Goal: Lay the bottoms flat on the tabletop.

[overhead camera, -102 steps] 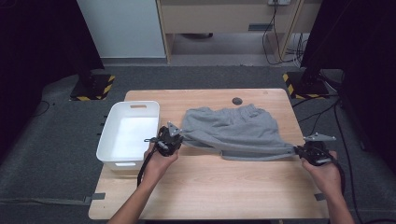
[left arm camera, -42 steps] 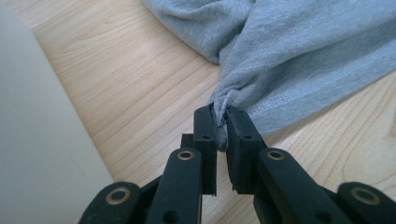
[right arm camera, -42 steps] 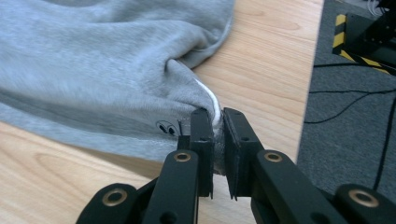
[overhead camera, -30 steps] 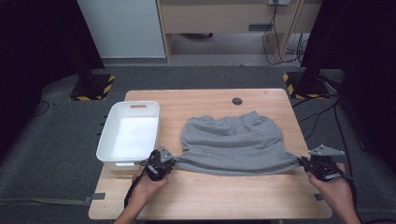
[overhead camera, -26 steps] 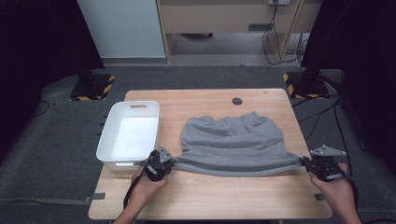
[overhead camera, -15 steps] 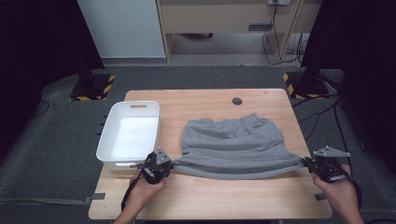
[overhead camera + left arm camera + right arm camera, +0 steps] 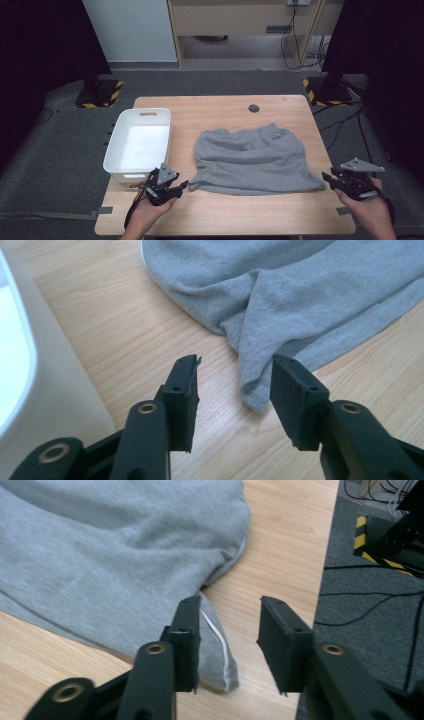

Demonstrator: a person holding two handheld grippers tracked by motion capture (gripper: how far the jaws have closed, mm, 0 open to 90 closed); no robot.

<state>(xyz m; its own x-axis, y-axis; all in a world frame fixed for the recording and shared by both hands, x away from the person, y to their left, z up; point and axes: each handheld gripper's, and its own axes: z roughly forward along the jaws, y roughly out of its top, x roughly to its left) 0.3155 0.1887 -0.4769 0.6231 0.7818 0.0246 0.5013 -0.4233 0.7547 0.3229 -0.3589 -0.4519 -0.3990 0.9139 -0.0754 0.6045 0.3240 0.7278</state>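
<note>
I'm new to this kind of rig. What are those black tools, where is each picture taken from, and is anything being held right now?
A person stands at a wooden table with a two-jaw tool in each hand. The high view looks down from above: left hand-held gripper at the left, right hand-held gripper at the right. The other two pictures come from cameras riding on each tool, looking along its black jaws. A grey garment lies spread flat on the table, beside a white bin. Nothing is held: both sets of jaws have just been opening, each with a corner of the garment lying loose between them on the table.
</note>
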